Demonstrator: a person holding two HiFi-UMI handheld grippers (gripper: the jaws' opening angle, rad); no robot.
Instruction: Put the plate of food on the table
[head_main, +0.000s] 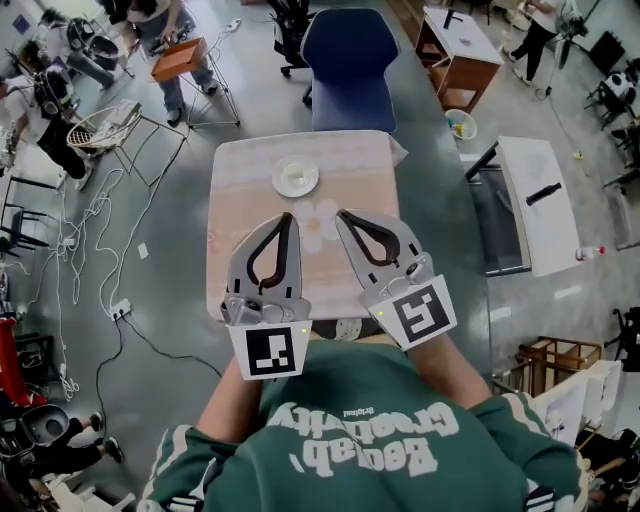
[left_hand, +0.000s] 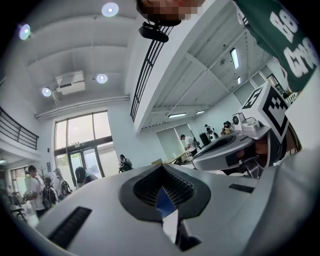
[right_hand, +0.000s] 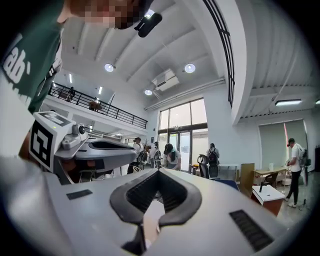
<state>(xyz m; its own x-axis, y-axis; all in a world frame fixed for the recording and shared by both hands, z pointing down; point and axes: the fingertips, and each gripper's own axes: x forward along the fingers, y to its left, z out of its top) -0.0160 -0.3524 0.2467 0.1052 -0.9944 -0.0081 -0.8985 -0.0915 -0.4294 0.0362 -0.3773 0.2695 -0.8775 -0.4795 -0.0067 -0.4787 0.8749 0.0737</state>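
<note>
A white plate (head_main: 295, 177) rests on the far half of a small table (head_main: 235, 250) covered with a pale patterned cloth; what lies on the plate is too small to make out. Both grippers hover over the table's near half, close to the person's chest, pointing away from the body. My left gripper (head_main: 288, 217) is shut and holds nothing. My right gripper (head_main: 343, 214) is also shut and empty. The two gripper views look out level over the room and do not show the plate. The left gripper (left_hand: 161, 167) sees the right one beside it, and the right gripper (right_hand: 159, 171) sees the left.
A blue chair (head_main: 350, 65) stands behind the table. To the right are a white bench (head_main: 540, 200) and a wooden cabinet (head_main: 460, 50). Cables (head_main: 90, 230) trail over the floor on the left near a wire basket (head_main: 100, 125). People stand at the far left.
</note>
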